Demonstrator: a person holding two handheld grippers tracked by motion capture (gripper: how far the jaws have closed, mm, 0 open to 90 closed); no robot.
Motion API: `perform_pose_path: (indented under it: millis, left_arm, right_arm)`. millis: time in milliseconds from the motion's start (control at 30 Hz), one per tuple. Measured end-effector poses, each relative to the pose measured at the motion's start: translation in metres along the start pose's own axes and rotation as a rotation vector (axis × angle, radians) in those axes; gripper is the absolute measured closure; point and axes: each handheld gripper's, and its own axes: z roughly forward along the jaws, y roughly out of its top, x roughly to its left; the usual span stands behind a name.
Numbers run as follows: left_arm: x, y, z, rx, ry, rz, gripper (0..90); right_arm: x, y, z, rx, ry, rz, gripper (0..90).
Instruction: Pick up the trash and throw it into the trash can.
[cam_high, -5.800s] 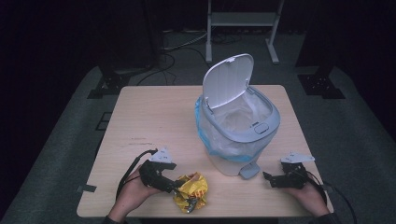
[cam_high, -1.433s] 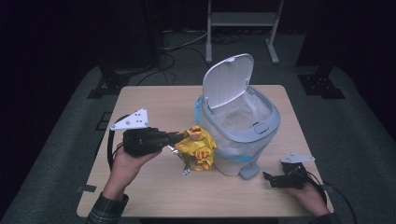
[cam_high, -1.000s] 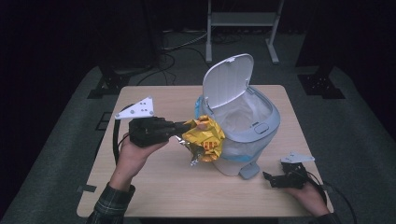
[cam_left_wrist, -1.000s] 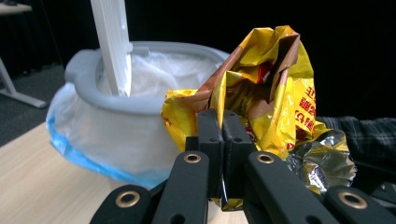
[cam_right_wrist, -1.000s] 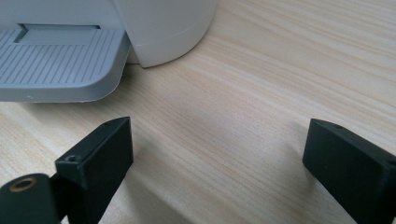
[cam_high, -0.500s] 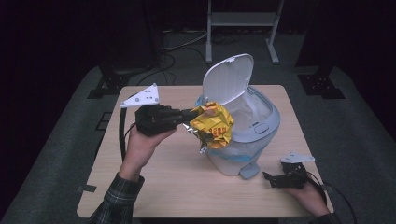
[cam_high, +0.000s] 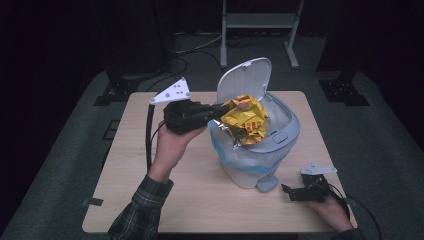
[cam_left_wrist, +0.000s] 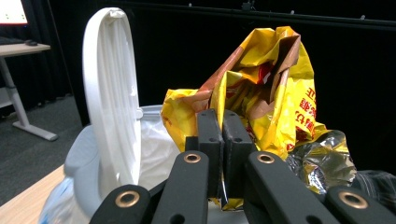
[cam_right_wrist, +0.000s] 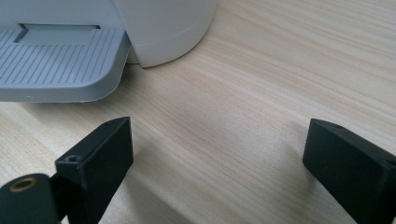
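- The crumpled snack bag (cam_high: 244, 118) is glossy yellow foil with brown folds, red print and a silvery inner lining that shows at a torn lower corner (cam_left_wrist: 322, 161).
- It is creased all over and puffed into an uneven lump.
- The left gripper (cam_high: 218, 108) has matte black jaws pressed together on a fold of the bag, pinching it from the left; in the left gripper view the two pads (cam_left_wrist: 210, 140) meet with only the foil between them.
- The bag hangs in the air over the open mouth of the bin (cam_high: 280, 136), just in front of the raised lid (cam_high: 245, 80).
- The bin is smooth pale grey-white plastic, rounded, with a thin translucent liner (cam_high: 227, 155) bunched around its rim and a ribbed grey foot pedal (cam_right_wrist: 60, 63) at its near base.
- The table (cam_high: 150, 195) is light wood with fine straight grain.
- The right gripper (cam_high: 292, 192) lies on the near right of the table, its jaws spread wide over bare wood.
- Against the earliest high view, the bag has left the near edge of the table and now sits up over the bin; half a second ago it was a little lower and further left.
- The right gripper has kept its place throughout.
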Motion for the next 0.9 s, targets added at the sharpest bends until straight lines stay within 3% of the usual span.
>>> perform_pose_path:
  millis: [400,533,733,900]
  left_arm:
    - [0.004,0.001,0.030,-0.019,0.038,0.001,88.1]
    - [0.004,-0.002,0.039,-0.007,0.075,0.009,87.7]
    - [0.005,-0.004,0.045,0.003,0.117,0.021,84.8]
    - [0.004,-0.005,0.046,0.002,0.123,0.019,82.3]
  right_arm:
    - [0.000,0.000,0.000,0.000,0.000,0.000,7.4]
    - [0.000,0.000,0.000,0.000,0.000,-0.001,7.4]
    - [0.000,0.000,0.000,-0.001,0.000,-0.002,7.4]
    - [0.000,0.000,0.000,-0.001,0.000,-0.002,7.4]
